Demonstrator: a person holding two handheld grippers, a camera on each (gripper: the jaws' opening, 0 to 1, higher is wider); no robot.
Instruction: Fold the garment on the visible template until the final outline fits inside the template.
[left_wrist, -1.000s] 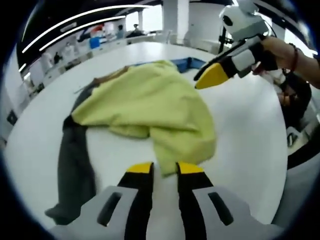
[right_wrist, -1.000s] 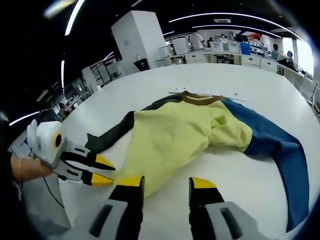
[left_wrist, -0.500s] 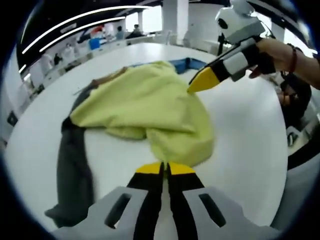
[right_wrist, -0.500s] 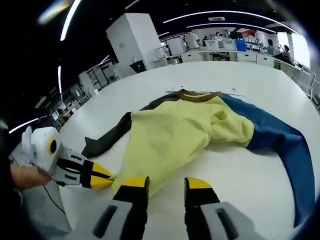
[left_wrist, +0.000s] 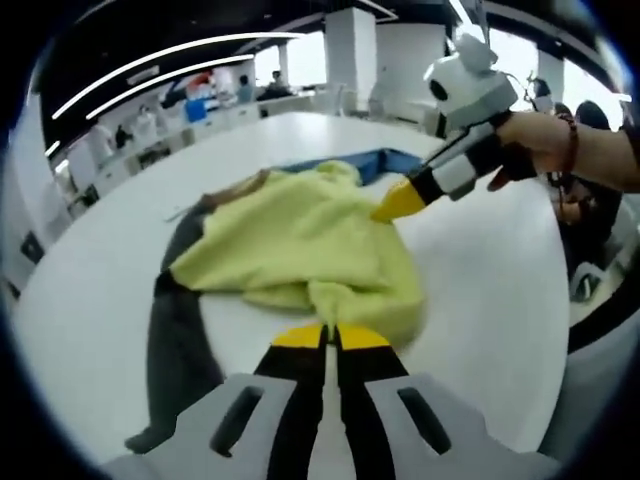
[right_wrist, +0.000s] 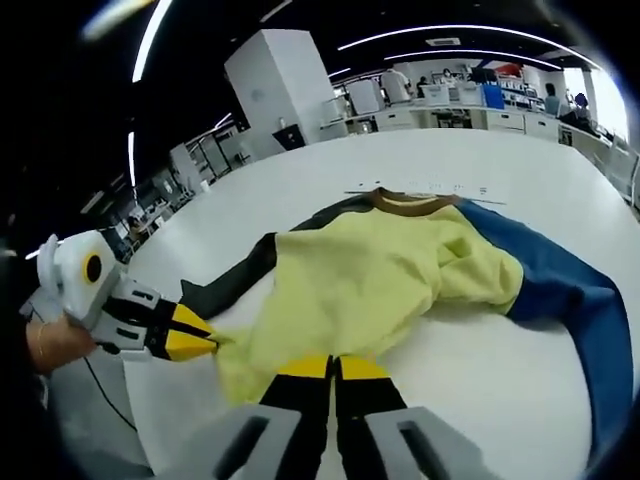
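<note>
A sweatshirt with a yellow body (left_wrist: 300, 240) (right_wrist: 370, 270) lies spread on the white table (left_wrist: 490, 310) (right_wrist: 480, 380). Its dark grey sleeve (left_wrist: 175, 340) (right_wrist: 235, 275) trails to one side and its blue sleeve (left_wrist: 375, 160) (right_wrist: 570, 290) to the other. The brown collar (right_wrist: 405, 203) points away from me. My left gripper (left_wrist: 328, 335) (right_wrist: 200, 345) is shut on one corner of the yellow hem. My right gripper (right_wrist: 335, 366) (left_wrist: 392, 208) is shut on the hem a little further along. The pinched hem bunches up between the two.
A thin pale strip (right_wrist: 425, 187) lies on the table just behind the collar. A hand (left_wrist: 545, 135) holds the right gripper. Lab benches and people (right_wrist: 470, 95) line the far side, beside a white cabinet (right_wrist: 280, 80). The table's edge (left_wrist: 585, 330) curves close by.
Both sets of jaws closed on the yellow hem, the left one first, then the right. The hem has bunched and drawn in between them.
</note>
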